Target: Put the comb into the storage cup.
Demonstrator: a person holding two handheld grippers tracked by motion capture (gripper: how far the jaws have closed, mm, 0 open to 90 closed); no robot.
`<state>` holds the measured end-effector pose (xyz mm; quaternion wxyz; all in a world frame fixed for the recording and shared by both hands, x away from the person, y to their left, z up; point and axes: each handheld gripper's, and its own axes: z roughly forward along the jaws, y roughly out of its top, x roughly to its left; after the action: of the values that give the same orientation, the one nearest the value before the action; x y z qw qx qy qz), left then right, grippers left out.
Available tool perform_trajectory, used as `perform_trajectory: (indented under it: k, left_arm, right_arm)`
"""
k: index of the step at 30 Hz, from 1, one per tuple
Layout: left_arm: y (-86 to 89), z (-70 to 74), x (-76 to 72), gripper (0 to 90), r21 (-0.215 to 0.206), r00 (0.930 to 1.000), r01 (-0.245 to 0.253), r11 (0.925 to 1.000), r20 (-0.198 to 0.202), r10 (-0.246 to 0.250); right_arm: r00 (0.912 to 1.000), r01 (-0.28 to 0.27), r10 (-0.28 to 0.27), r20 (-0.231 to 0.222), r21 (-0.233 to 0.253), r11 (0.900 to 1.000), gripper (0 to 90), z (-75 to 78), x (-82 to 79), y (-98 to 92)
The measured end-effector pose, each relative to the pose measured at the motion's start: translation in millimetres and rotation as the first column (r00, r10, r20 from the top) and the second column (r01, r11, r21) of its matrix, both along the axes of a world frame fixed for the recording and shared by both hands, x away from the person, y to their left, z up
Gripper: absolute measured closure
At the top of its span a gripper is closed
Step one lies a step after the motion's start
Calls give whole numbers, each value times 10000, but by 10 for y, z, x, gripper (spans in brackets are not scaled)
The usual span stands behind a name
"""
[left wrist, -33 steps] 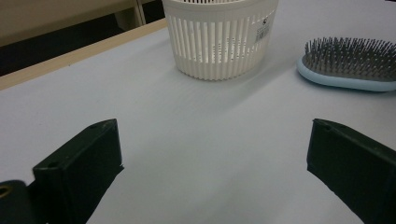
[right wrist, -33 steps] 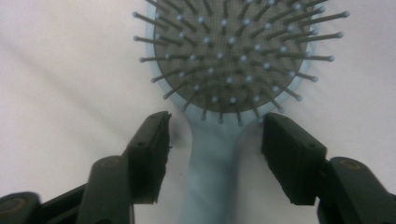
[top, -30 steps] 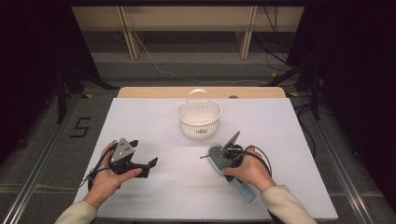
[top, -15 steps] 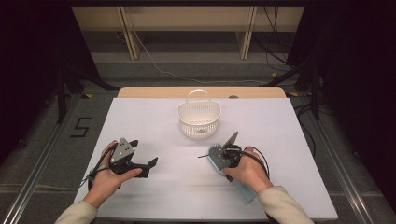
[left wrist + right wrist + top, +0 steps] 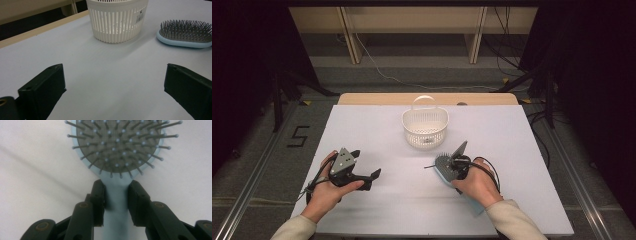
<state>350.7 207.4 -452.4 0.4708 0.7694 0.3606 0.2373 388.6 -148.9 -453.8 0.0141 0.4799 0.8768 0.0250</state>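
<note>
A light blue hairbrush (image 5: 442,166) with a grey bristle pad lies bristles-up at the right middle of the white table. My right gripper (image 5: 458,164) is shut on its handle just behind the head; in the right gripper view the two jaws press the blue neck of the hairbrush (image 5: 120,147) from both sides at my right gripper (image 5: 116,192). The handle's end sticks out under the person's right hand. My left gripper (image 5: 365,163) rests at the left, open and empty, its jaws wide apart (image 5: 115,68) and facing the hairbrush (image 5: 185,35).
A white slotted basket (image 5: 408,125) with an upright handle stands at the table's middle back, also ahead of the left gripper as the basket (image 5: 117,27). The white table (image 5: 377,120) has a wooden strip along its far edge, with dark floor and cables beyond.
My right gripper and the hairbrush have shifted slightly to the left and away from me. The left gripper has stayed where it was.
</note>
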Motion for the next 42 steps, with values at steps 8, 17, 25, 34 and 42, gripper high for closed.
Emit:
perform_trajectory:
  k: [8,17,25,34,42]
  left_arm:
    - [2,0,-1,28,2,10000,-8,10000,5,8]
    - [3,0,0,27,15,10000,-8,10000,4,8]
    - [9,1,-2,28,18,10000,-10,10000,3,10]
    - [15,1,-3,29,3,10000,-32,10000,-9,32]
    - [18,0,-4,30,2,10000,-48,10000,-14,48]
  right_arm:
    - [10000,-26,26,-56,0,10000,700,2,-6,0]
    - [9998,-105,108,-184,161,9998,702,3,0,-28]
    - [9999,-44,47,-110,253,9997,703,6,-13,-36]
    - [10000,-17,24,-78,893,9960,704,35,-28,-92]
    - [9998,8,-34,197,1322,9912,704,124,-52,-155]
